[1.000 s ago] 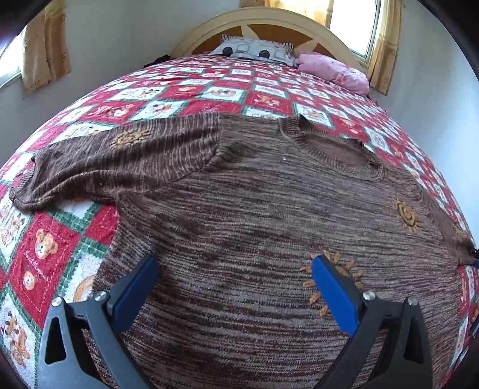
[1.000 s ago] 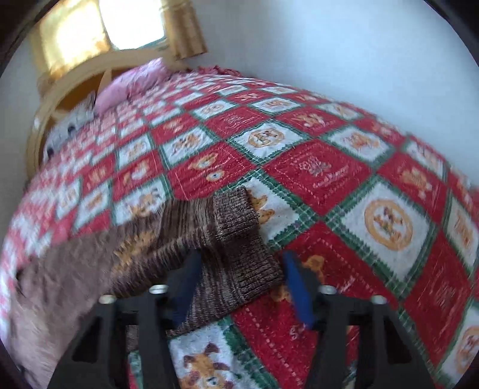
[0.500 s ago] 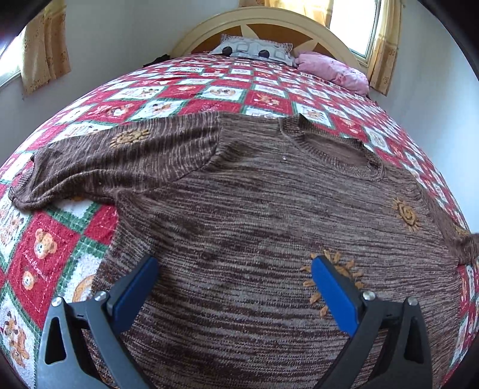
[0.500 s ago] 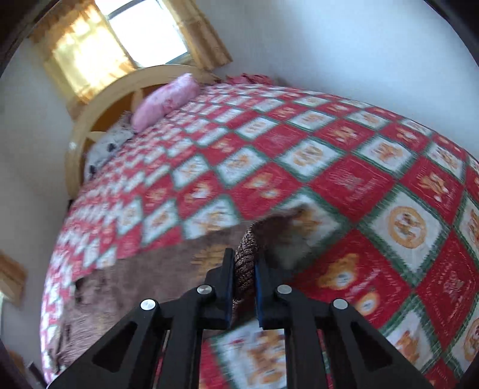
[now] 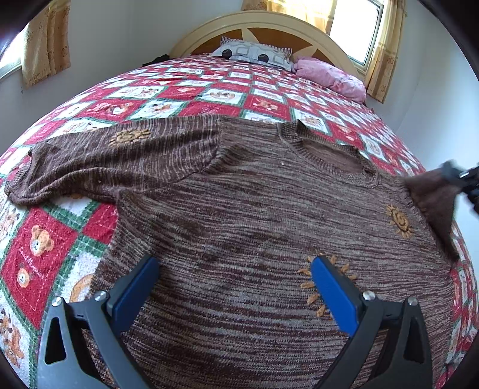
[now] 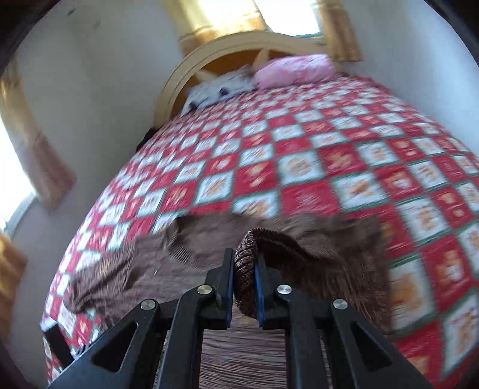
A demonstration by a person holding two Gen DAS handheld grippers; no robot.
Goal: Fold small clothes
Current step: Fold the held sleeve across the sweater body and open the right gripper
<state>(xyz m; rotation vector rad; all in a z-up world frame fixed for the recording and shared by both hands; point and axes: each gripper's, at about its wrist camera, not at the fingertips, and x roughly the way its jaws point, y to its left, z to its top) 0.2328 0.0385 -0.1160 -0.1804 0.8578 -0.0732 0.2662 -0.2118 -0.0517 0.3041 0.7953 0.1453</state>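
A brown knitted sweater (image 5: pixel 254 215) lay flat, front up, on a red, white and green patchwork quilt (image 5: pixel 209 98) that covered the bed. Its neckline (image 5: pixel 329 155) pointed toward the headboard (image 5: pixel 263 27), so the body's long axis ran from the near edge of the bed toward the pillows (image 5: pixel 254 55). One sleeve (image 5: pixel 113 161) was spread straight out across that axis, to the left in the left wrist view. The opposite sleeve (image 6: pixel 314 248) was raised off the quilt: its ribbed cuff (image 6: pixel 244 269) stood clamped between the blue pads of the right gripper (image 6: pixel 243 284), whose jaws were nearly closed on the knit. In the left wrist view the same sleeve hung as a blurred dark flap (image 5: pixel 434 203) at the sweater's right shoulder, with the right gripper only partly visible at the frame edge.

The left gripper (image 5: pixel 233 293) hovered over the lower body of the sweater with its jaws spread wide and nothing between them; whether its pads touched the fabric could not be told.

Judged from this layout, the fold turned on carrying the held cuff across the body axis, toward the spread sleeve. The right hand was the one placed for that move; the left was nearer the hem and, by judgement, positioned to steady the body. A likely risk was the loose knit dragging the shoulder out of line.
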